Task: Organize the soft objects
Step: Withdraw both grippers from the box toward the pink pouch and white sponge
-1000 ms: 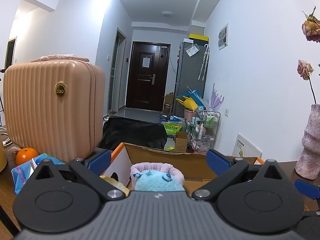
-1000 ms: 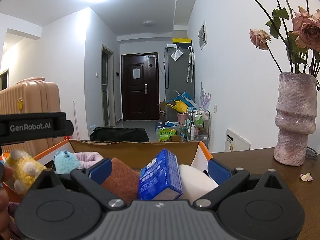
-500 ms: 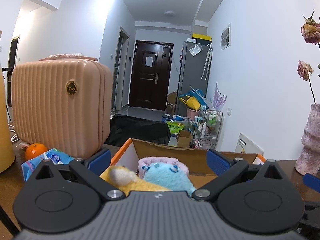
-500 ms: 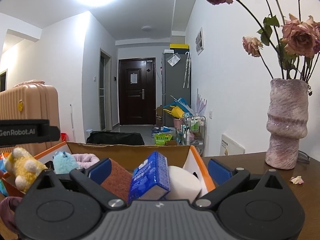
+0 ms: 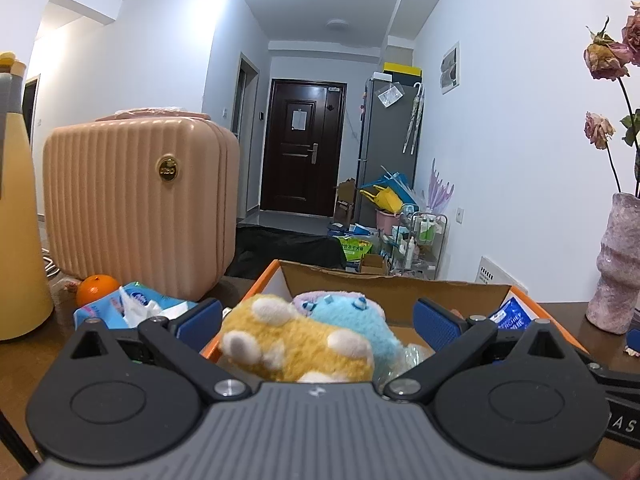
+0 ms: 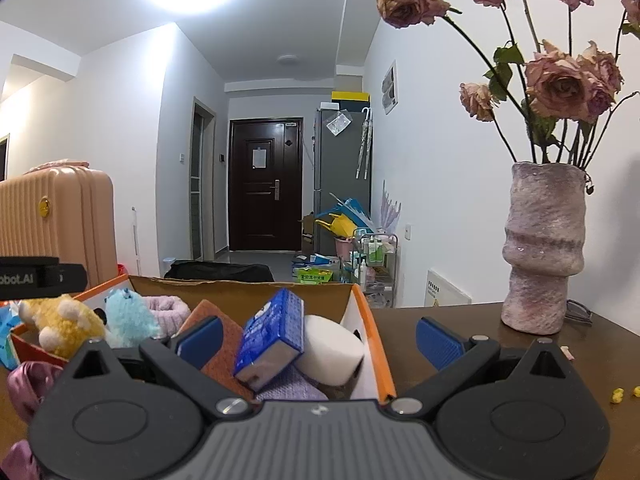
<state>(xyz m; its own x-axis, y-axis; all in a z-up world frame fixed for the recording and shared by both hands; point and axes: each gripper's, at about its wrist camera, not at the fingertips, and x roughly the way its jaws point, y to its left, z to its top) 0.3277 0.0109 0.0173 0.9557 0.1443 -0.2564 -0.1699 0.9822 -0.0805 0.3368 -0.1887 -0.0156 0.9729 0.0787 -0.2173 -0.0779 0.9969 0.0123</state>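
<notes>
Since both claws, left gripper point(image 5: 318, 318) & right gripper point(image 6: 318, 338), gape empty, yellow plush point(image 5: 296, 346) atop cardboard box point(image 5: 394, 282) edge could tumble out w/ any nudge.

This is a lived-in home, looking down an apartment hallway. A dark brown panelled entrance door point(image 6: 265, 184) is closing off the corridor at centre frame, with a tall grey refrigerator point(image 6: 342, 176) standing just right of it. A ribbed peach hard-shell suitcase point(image 5: 136, 204) is sitting at the left. A mottled pink ceramic vase point(image 6: 542, 248) is holding dried roses point(image 6: 560, 84) on the dark wooden worktop point(image 6: 460, 328) at right. Household clutter is piling up around a small wire trolley point(image 5: 420, 240).
</notes>
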